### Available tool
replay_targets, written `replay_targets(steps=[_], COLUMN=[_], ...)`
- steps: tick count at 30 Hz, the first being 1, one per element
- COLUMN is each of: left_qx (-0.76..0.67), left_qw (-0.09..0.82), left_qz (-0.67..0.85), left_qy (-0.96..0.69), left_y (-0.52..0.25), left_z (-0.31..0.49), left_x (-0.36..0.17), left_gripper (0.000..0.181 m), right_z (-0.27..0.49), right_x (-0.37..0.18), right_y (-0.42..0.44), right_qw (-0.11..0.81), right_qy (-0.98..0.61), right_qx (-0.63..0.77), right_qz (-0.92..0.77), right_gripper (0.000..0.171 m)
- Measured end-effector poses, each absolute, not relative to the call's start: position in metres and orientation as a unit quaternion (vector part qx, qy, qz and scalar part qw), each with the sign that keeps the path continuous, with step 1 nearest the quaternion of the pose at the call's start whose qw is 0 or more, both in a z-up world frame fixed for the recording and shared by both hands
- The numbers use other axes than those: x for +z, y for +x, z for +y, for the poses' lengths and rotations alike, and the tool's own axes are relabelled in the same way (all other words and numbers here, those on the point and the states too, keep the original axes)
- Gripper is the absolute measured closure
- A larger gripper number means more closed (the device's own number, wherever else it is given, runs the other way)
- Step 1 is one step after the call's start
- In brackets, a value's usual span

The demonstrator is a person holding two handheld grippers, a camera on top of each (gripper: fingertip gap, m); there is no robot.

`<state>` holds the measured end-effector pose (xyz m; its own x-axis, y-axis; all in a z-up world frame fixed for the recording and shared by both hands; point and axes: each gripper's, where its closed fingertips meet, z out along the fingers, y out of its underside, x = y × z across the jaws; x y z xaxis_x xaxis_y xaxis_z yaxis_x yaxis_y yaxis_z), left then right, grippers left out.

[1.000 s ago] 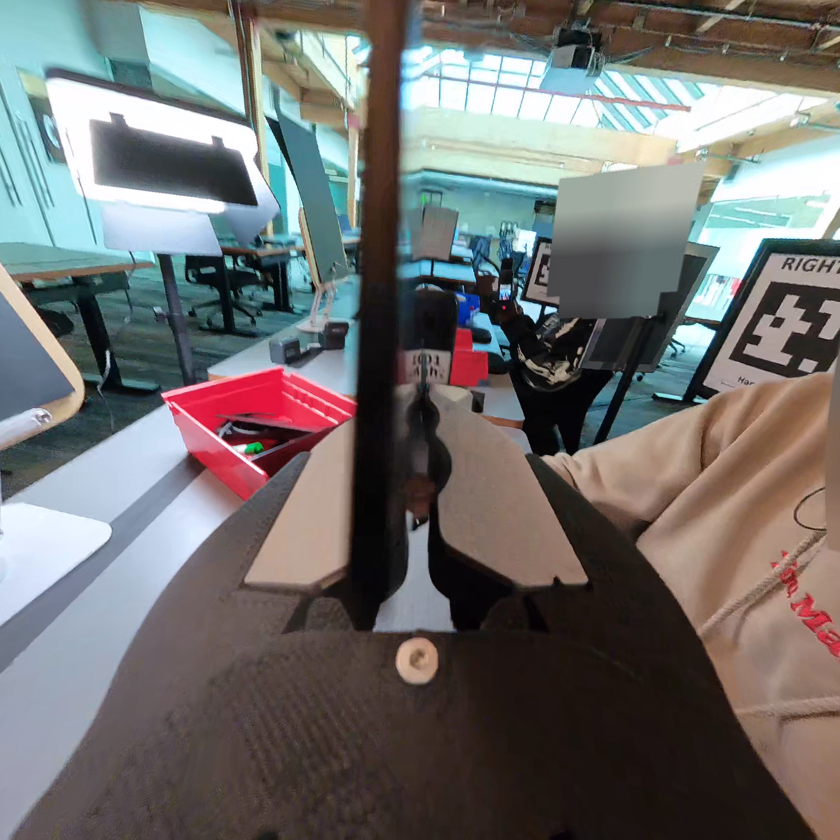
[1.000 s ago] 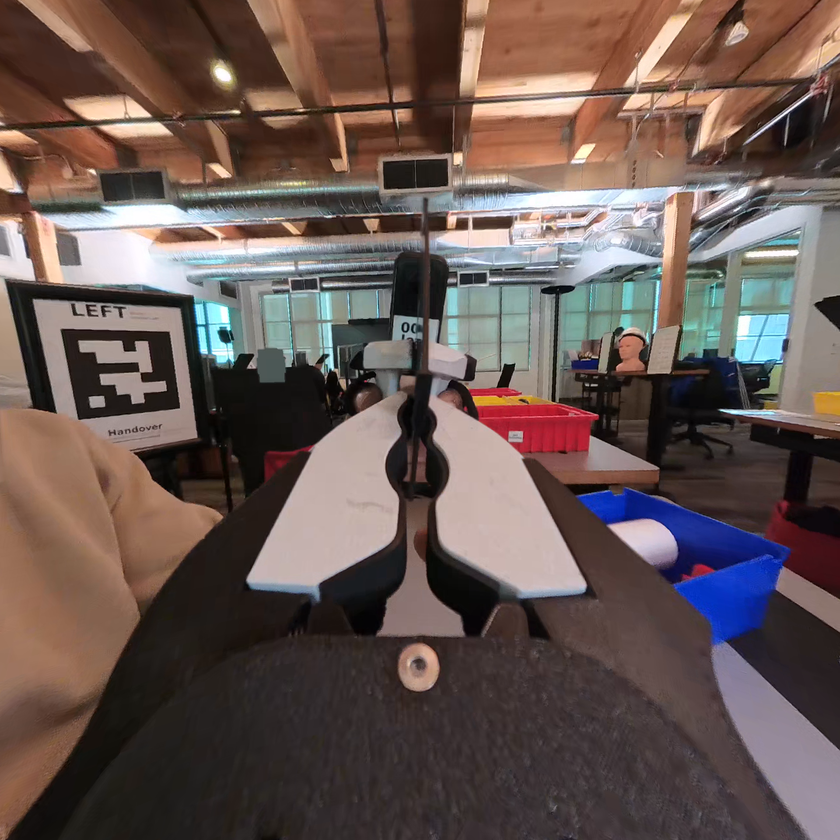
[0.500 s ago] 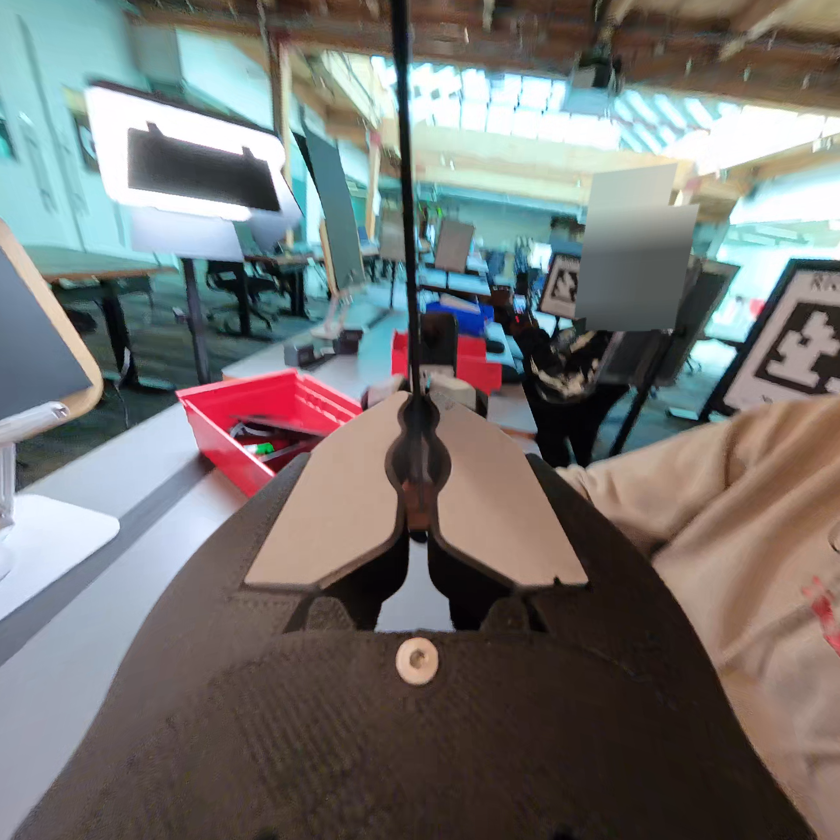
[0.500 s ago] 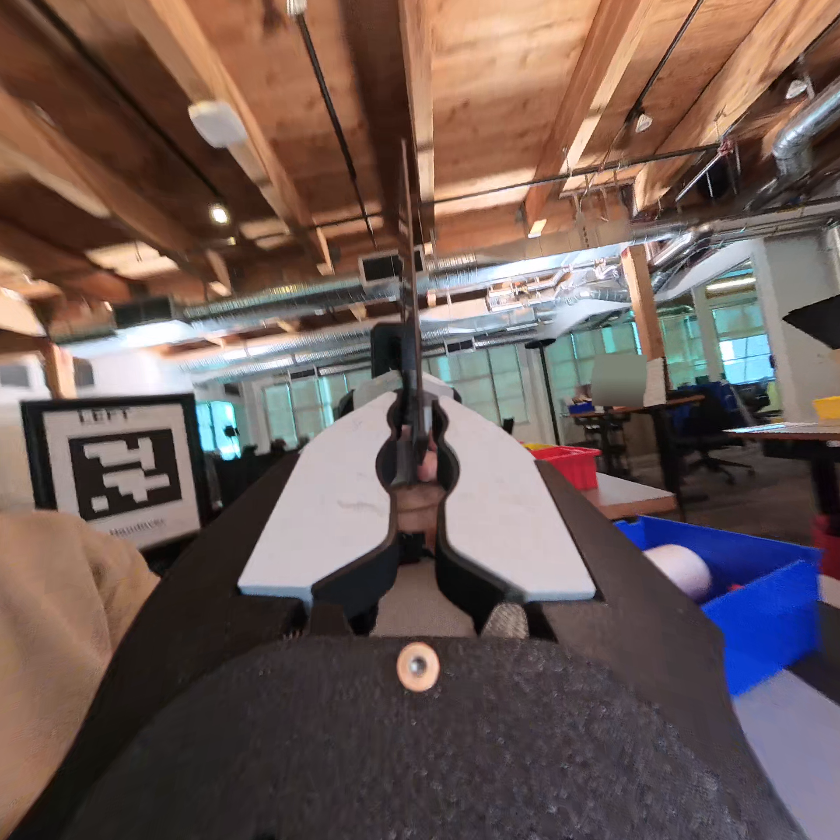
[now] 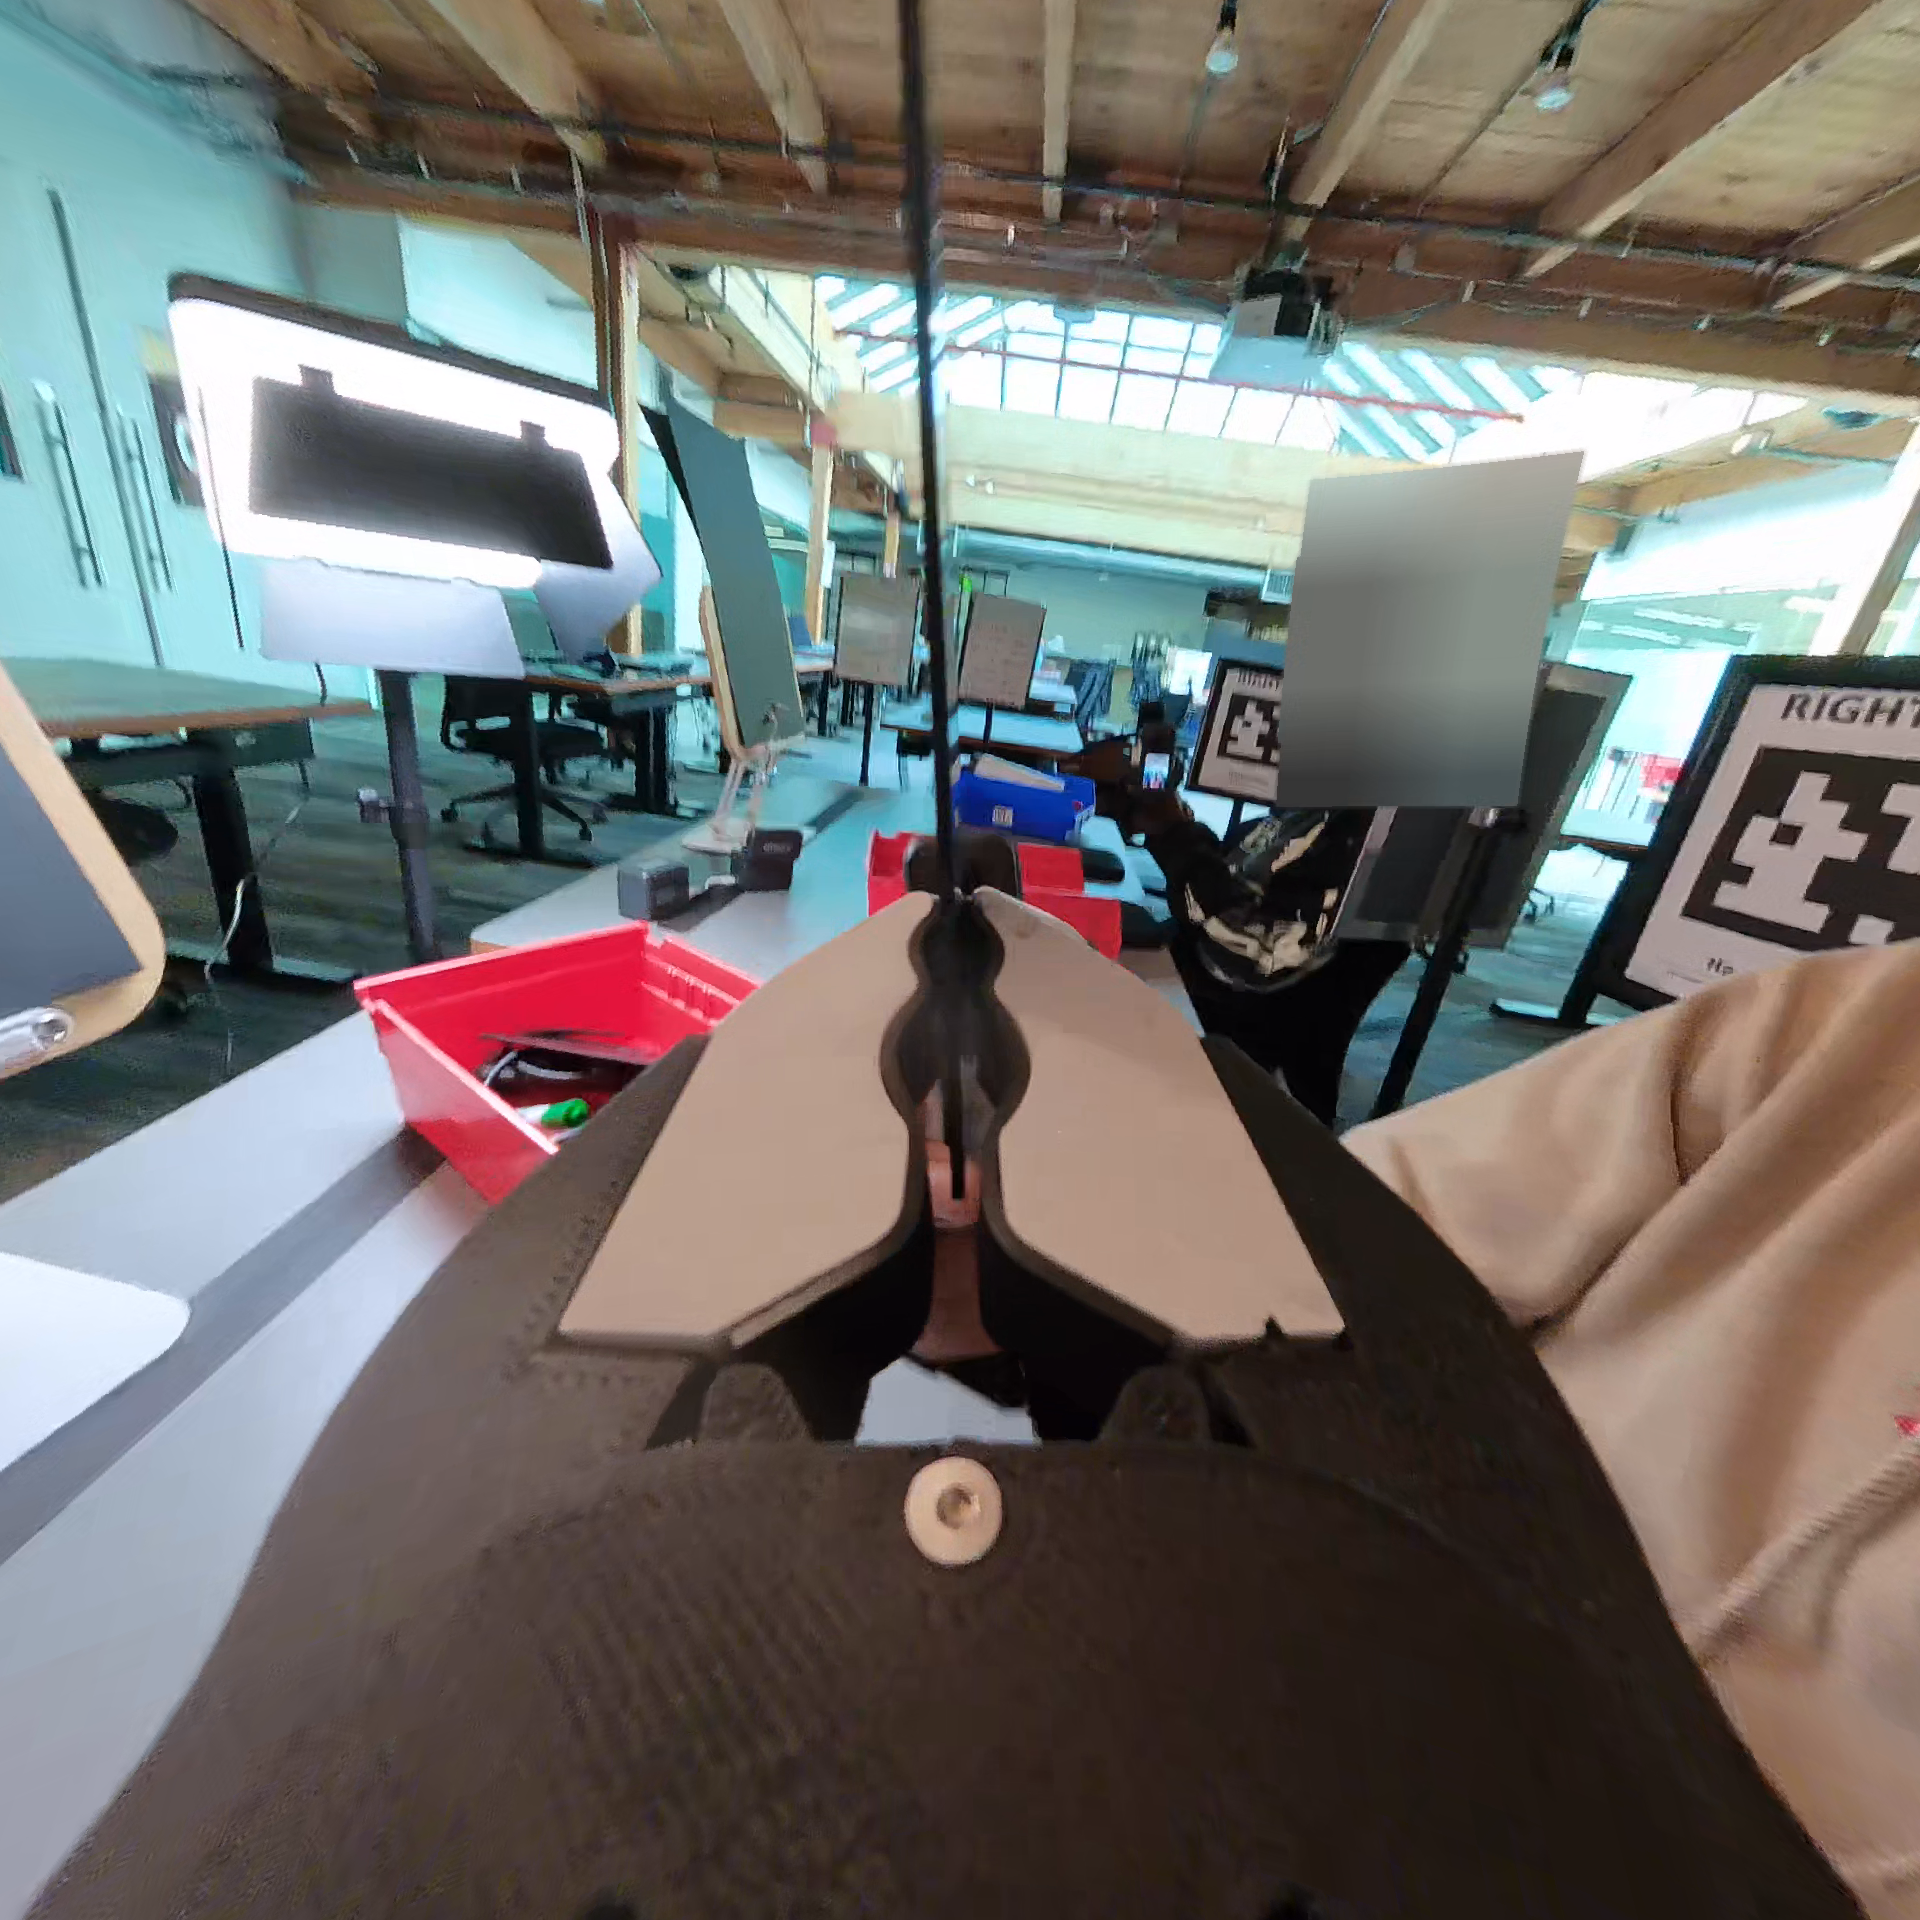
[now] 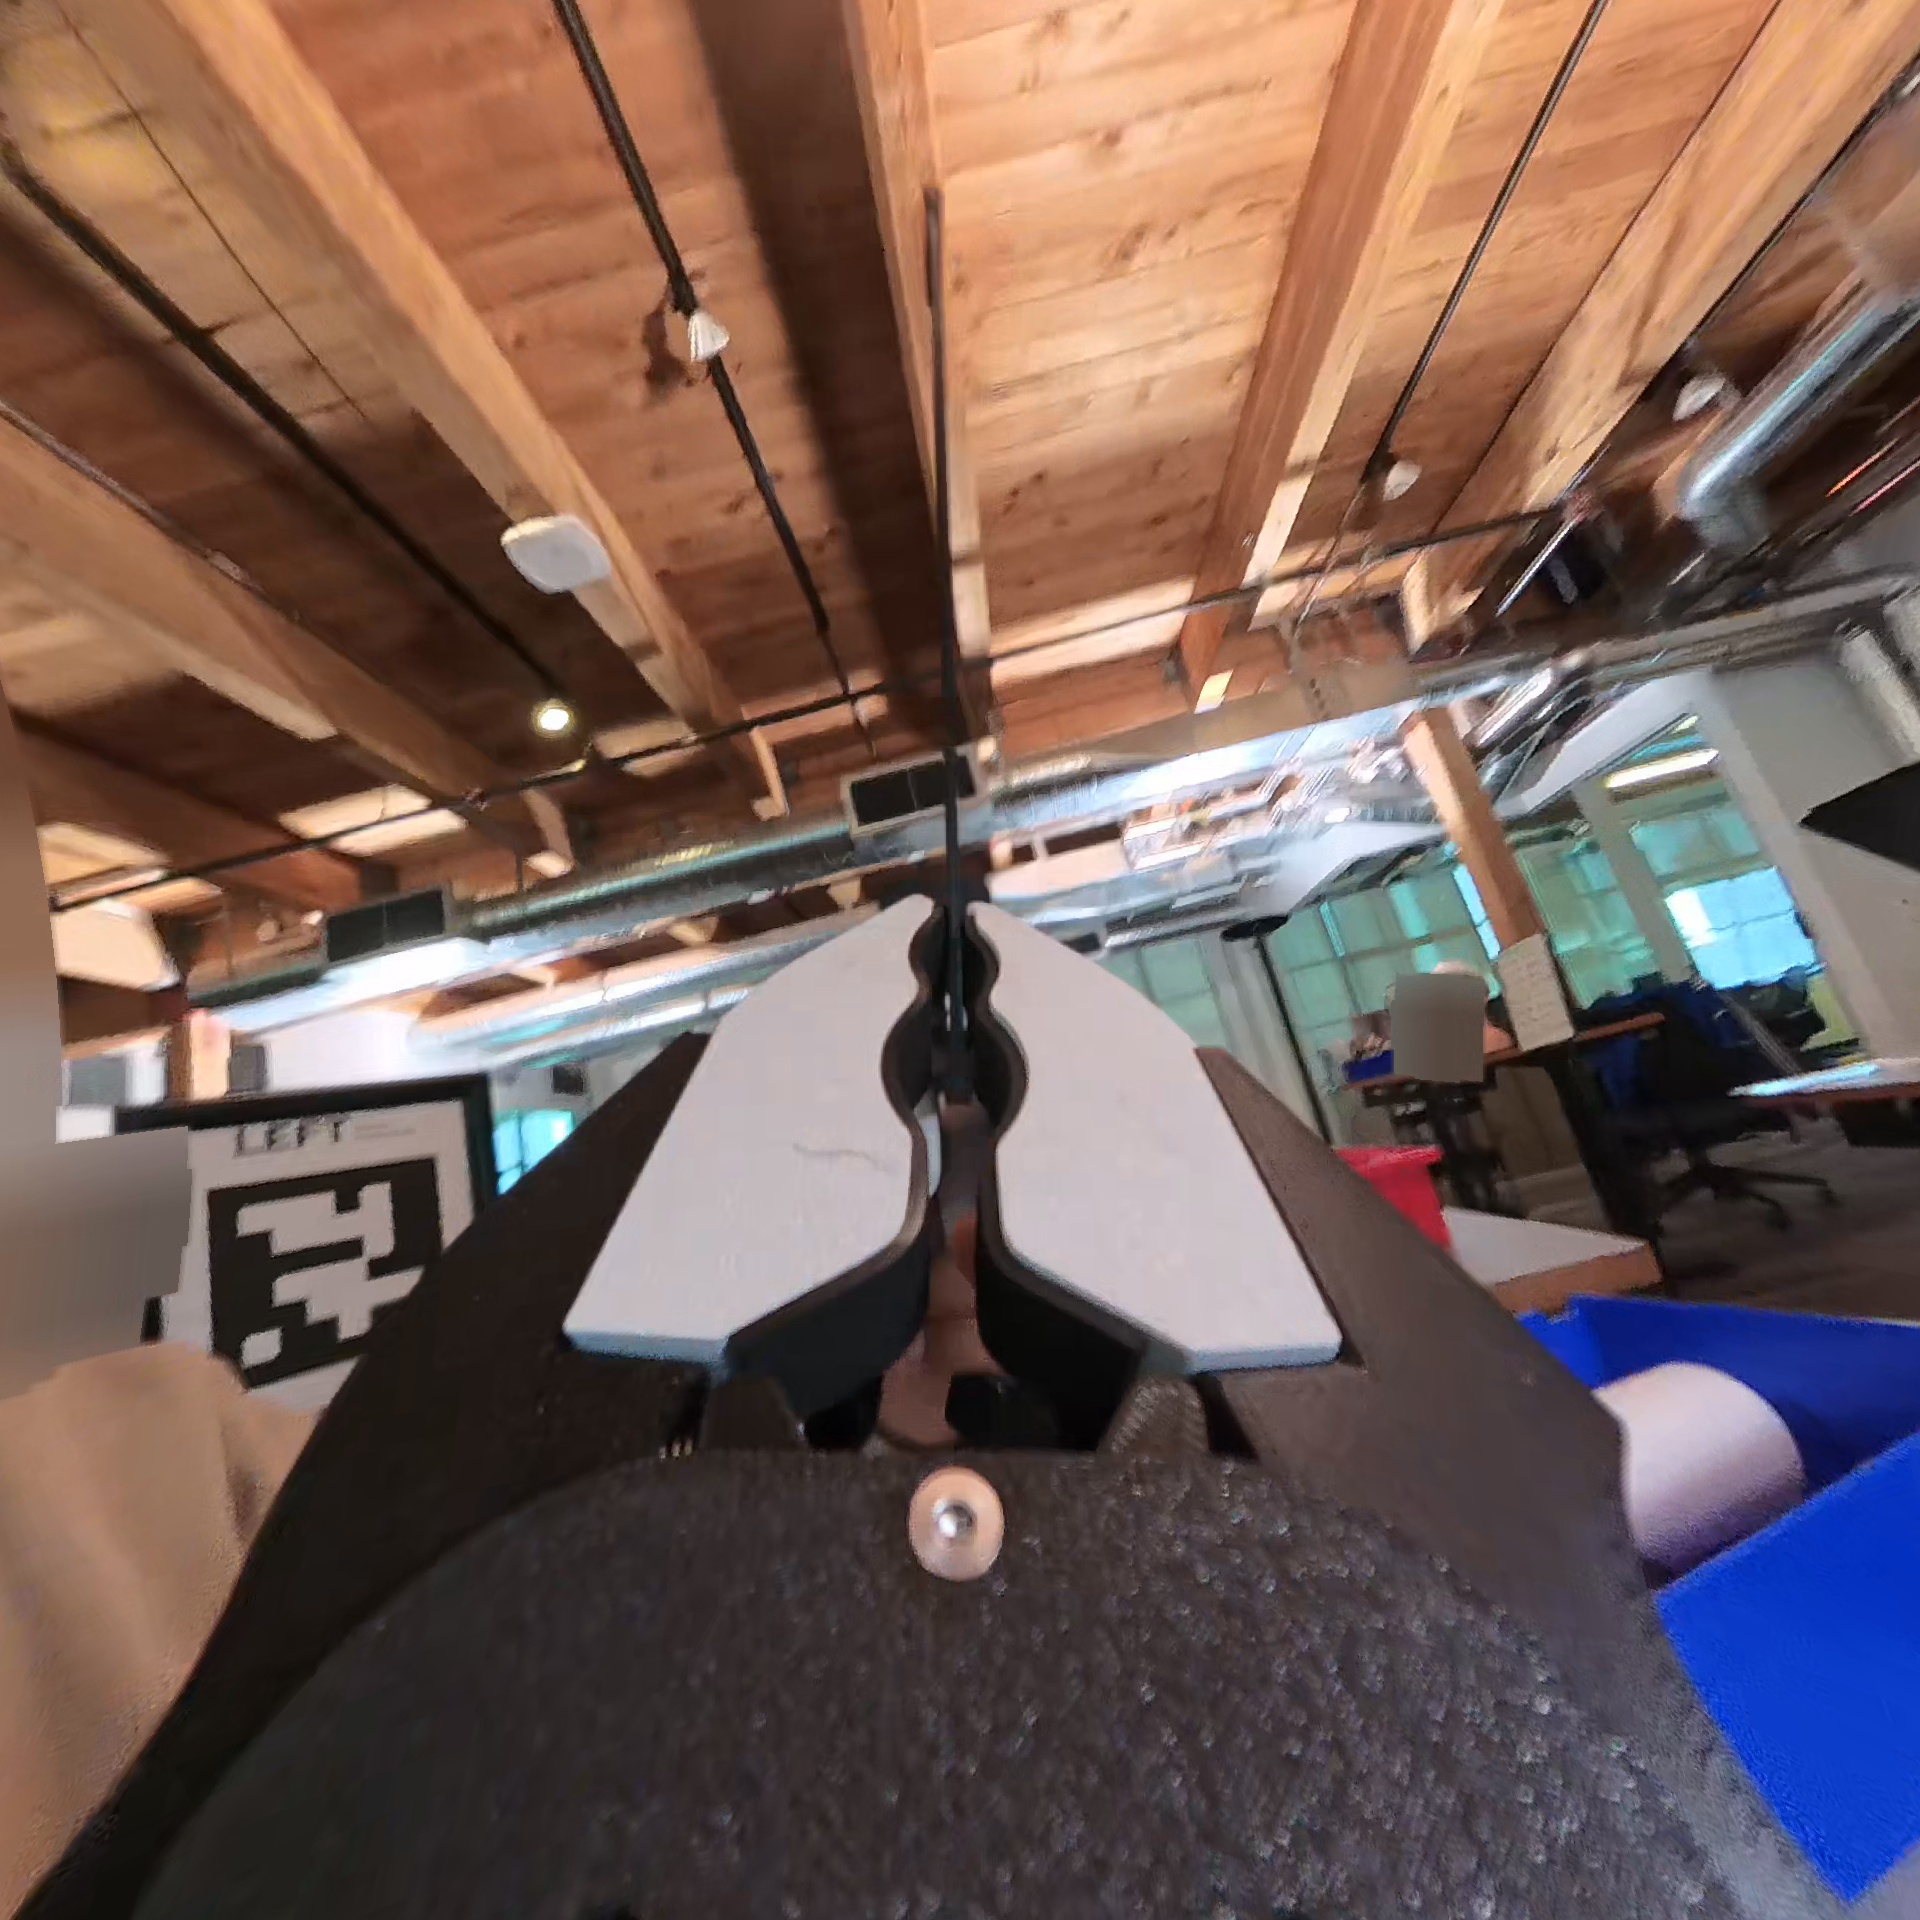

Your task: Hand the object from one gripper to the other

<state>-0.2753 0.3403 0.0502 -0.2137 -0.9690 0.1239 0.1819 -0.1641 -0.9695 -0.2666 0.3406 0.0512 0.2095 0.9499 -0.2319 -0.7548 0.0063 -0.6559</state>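
Object (image 5: 928, 416): thin, flat and black, seen edge-on in both wrist views as a narrow dark line rising straight up from the fingertips; its face isn't visible. Left gripper (image 5: 954, 906) fingers are closed on its lower edge; right gripper (image 6: 950, 914) fingers are closed on it too, so both hold it in the air. Red bin (image 5: 488, 1013) sits on the grey table (image 5: 312, 1101) below left; blue bin (image 6: 1808, 1621) shows at lower right of the right view.

Matt grey pads (image 5: 790, 1132) sit on a rough, textured black plastic claw (image 6: 954, 920); rough wooden ceiling beams (image 6: 1049, 312) above.
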Motion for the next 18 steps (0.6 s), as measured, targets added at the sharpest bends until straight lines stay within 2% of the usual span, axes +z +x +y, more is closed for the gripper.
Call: replay_targets(steps=[2, 5, 8, 9, 12, 15, 18], left_qx=[-0.61, -0.574, -0.536, -0.533, -0.566, -0.598, -0.582], left_qw=[0.435, 0.381, 0.346, 0.349, 0.393, 0.44, 0.471], left_qz=[0.486, 0.547, 0.595, 0.596, 0.565, 0.526, 0.518], left_qy=[-0.45, -0.476, -0.489, -0.489, -0.453, -0.415, -0.413], left_y=[-0.282, -0.293, -0.294, -0.293, -0.291, -0.283, -0.267], left_z=[0.341, 0.333, 0.325, 0.325, 0.33, 0.332, 0.332], left_x=[0.043, 0.025, 0.006, 0.005, 0.021, 0.035, 0.032], left_gripper=[0.178, 0.179, 0.179, 0.179, 0.178, 0.163, 0.173], right_z=[0.343, 0.341, 0.33, 0.327, 0.327, 0.329, 0.333], right_x=[0.045, 0.037, 0.033, 0.031, 0.039, 0.053, 0.055], right_y=[-0.274, -0.278, -0.282, -0.285, -0.281, -0.268, -0.264], right_qw=[0.681, 0.674, 0.66, 0.655, 0.686, 0.719, 0.728], right_qy=[-0.391, -0.439, -0.45, -0.452, -0.437, -0.396, -0.383], right_qx=[0.587, 0.518, 0.49, 0.484, 0.465, 0.492, 0.509], right_qz=[-0.198, -0.29, -0.348, -0.365, -0.349, -0.29, -0.254], right_gripper=[0.169, 0.156, 0.16, 0.169, 0.171, 0.169, 0.169])
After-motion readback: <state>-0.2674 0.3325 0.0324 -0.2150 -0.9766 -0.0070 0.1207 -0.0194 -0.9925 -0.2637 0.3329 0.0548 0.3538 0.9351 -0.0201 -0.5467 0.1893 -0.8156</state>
